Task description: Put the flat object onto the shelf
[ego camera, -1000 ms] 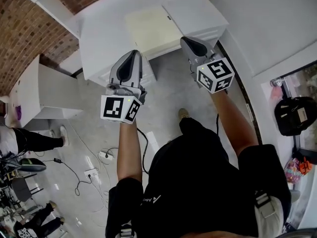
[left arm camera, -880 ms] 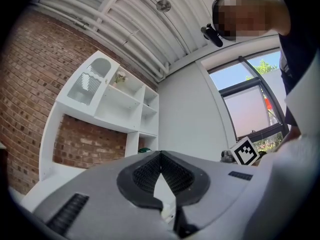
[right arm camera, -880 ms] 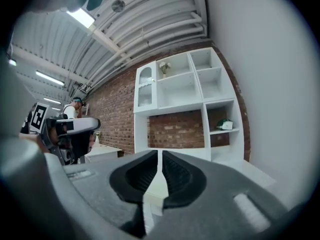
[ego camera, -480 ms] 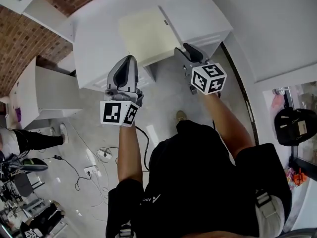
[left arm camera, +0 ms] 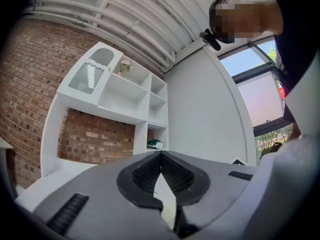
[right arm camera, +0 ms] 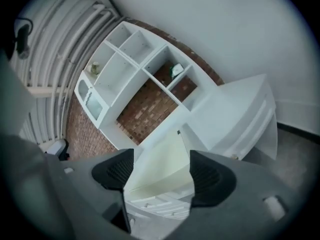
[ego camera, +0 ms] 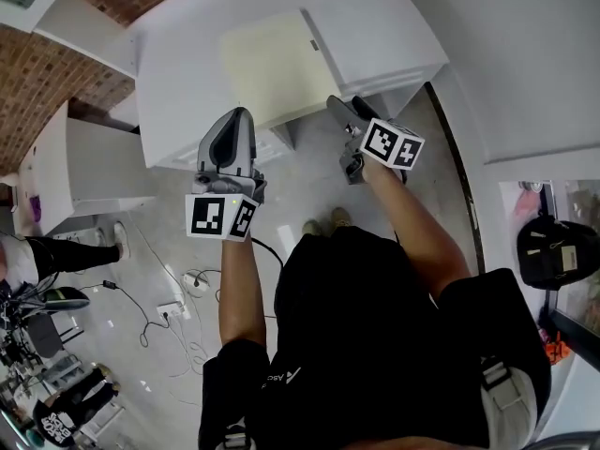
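The flat object (ego camera: 272,64) is a pale cream board lying on top of the white cabinet (ego camera: 183,82); in the right gripper view the board (right arm camera: 167,159) lies just ahead of the jaws. My right gripper (ego camera: 337,109) hangs just short of its near right edge, jaws opening, pads clear of it, nothing between them. My left gripper (ego camera: 236,116) hovers at the cabinet's front edge, left of the board, shut and empty. The white shelf unit (right arm camera: 135,69) with open cubbies stands on the brick wall behind.
A white drawer unit (ego camera: 375,26) adjoins the board on the right. A green item (right arm camera: 176,70) sits in one cubby. Cables and a power strip (ego camera: 192,284) lie on the floor at left, near a standing person (ego camera: 56,256). A black bag (ego camera: 553,247) hangs at right.
The right gripper has opened and drawn back from the board's edge toward me, leaving the board lying on the cabinet. The left gripper has stayed shut and barely moved.
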